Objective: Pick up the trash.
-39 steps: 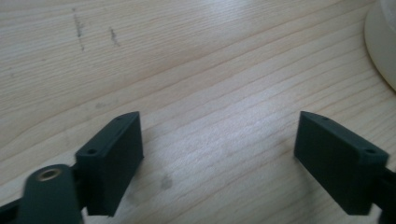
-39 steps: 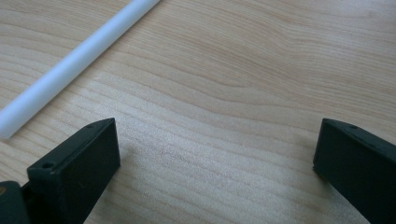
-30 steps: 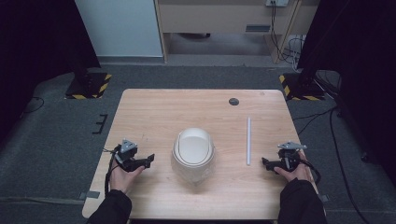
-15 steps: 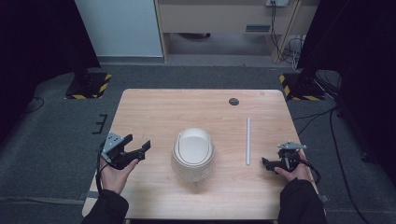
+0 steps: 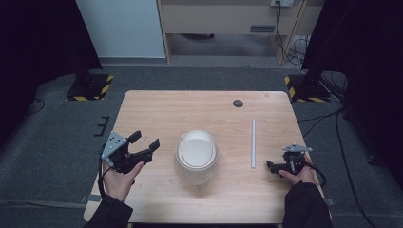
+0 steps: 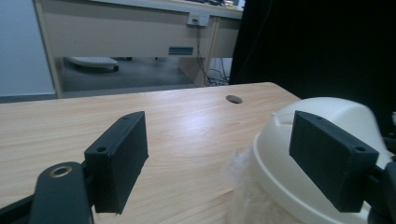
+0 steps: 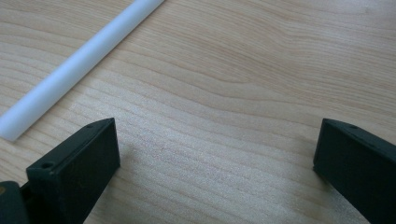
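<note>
Left gripper (image 5: pixel 142 151) is lifting off the desk (image 5: pixel 157 109) and tilting toward the white domed lid (image 5: pixel 197 149) sitting mid-desk near the front edge, jaws spread wide, while the right gripper (image 5: pixel 278 167), also gaping, is idling near the front-right corner beside the white rod (image 5: pixel 254 142). Coming in crooked, it's probably going to knock the lid sideways. Whatever clear stuff is sitting under it is hard to make out.

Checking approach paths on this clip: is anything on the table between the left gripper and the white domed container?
Nothing visible. The left gripper, jaws open, is raised at the table's left edge, with bare wood between it and the white domed container. The white rod lies on the container's far side.
</note>
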Demonstrator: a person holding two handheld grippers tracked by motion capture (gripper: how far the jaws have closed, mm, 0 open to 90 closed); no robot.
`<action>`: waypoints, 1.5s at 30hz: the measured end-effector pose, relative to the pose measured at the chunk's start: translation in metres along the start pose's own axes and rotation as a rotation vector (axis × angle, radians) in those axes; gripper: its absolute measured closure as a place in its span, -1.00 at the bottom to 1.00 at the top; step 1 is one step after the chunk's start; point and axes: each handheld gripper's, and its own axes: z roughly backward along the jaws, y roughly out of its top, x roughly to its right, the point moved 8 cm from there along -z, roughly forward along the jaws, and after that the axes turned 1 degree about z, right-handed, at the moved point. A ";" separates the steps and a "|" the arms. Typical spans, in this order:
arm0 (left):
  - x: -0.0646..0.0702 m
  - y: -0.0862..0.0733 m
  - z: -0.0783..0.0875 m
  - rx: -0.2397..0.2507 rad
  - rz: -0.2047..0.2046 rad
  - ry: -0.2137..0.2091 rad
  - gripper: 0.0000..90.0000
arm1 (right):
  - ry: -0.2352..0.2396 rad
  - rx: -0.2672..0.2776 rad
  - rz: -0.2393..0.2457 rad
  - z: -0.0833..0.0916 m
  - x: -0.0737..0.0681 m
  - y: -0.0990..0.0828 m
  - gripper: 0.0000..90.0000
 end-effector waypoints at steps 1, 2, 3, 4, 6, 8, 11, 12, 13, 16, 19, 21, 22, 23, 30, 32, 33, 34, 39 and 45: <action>0.000 0.000 0.000 0.000 0.000 0.000 -0.58 | 0.000 0.000 0.000 0.000 0.000 0.000 -0.98; 0.006 0.001 -0.001 -0.002 -0.005 -0.015 -0.59 | 0.000 0.000 0.000 0.000 0.000 0.000 -0.98; 0.010 0.001 -0.002 -0.002 -0.007 -0.024 -0.60 | 0.000 0.000 0.000 0.000 0.000 0.000 -0.98; 0.013 0.002 -0.002 -0.001 -0.014 -0.026 -0.60 | 0.000 0.000 0.000 0.000 0.000 0.000 -0.98; 0.020 0.001 -0.005 -0.008 -0.015 -0.048 -0.60 | 0.000 -0.001 0.001 0.000 0.000 0.000 -0.98; 0.027 -0.002 -0.008 -0.022 -0.024 -0.063 -0.61 | 0.000 -0.001 0.001 0.000 0.000 0.000 -0.98; 0.034 -0.005 -0.012 -0.037 -0.033 -0.078 -0.62 | 0.000 0.000 0.000 0.000 0.000 0.000 -0.98; 0.041 -0.009 -0.016 -0.056 -0.039 -0.096 -0.62 | 0.000 0.000 0.002 0.000 0.000 0.000 -0.98; 0.044 -0.011 -0.018 -0.064 -0.041 -0.102 -0.62 | 0.000 0.000 0.000 0.000 0.000 0.000 -0.98; 0.052 -0.015 -0.025 -0.081 -0.052 -0.121 -0.62 | 0.000 -0.001 0.001 0.000 0.000 0.000 -0.98; 0.058 -0.018 -0.030 -0.095 -0.061 -0.130 -0.62 | 0.000 0.000 0.001 0.000 0.000 0.000 -0.98; 0.062 -0.021 -0.034 -0.106 -0.072 -0.133 -0.62 | 0.000 -0.001 0.002 0.000 0.000 0.000 -0.98; 0.065 -0.023 -0.037 -0.117 -0.084 -0.132 -0.62 | 0.000 0.000 0.000 0.000 0.000 0.000 -0.98; 0.065 -0.023 -0.037 -0.117 -0.084 -0.132 -0.62 | 0.000 0.000 0.000 0.000 0.000 0.000 -0.98; 0.065 -0.034 -0.047 -0.154 -0.091 -0.126 -0.62 | 0.000 -0.001 0.001 0.000 0.000 0.000 -0.98; 0.065 -0.036 -0.048 -0.154 -0.079 -0.132 -0.63 | 0.000 0.000 0.000 0.000 0.000 0.000 -0.98; 0.065 -0.036 -0.048 -0.154 -0.079 -0.132 -0.63 | 0.000 -0.001 0.002 0.000 0.000 0.000 -0.98; 0.065 -0.037 -0.049 -0.162 -0.082 -0.129 -0.63 | 0.000 -0.001 0.001 0.000 0.000 0.000 -0.98; 0.065 -0.044 -0.053 -0.193 -0.093 -0.124 -0.63 | 0.000 -0.001 0.002 0.000 0.000 0.000 -0.98; 0.060 -0.048 -0.057 -0.215 -0.081 -0.110 -0.63 | 0.000 -0.001 0.001 0.000 0.000 0.000 -0.98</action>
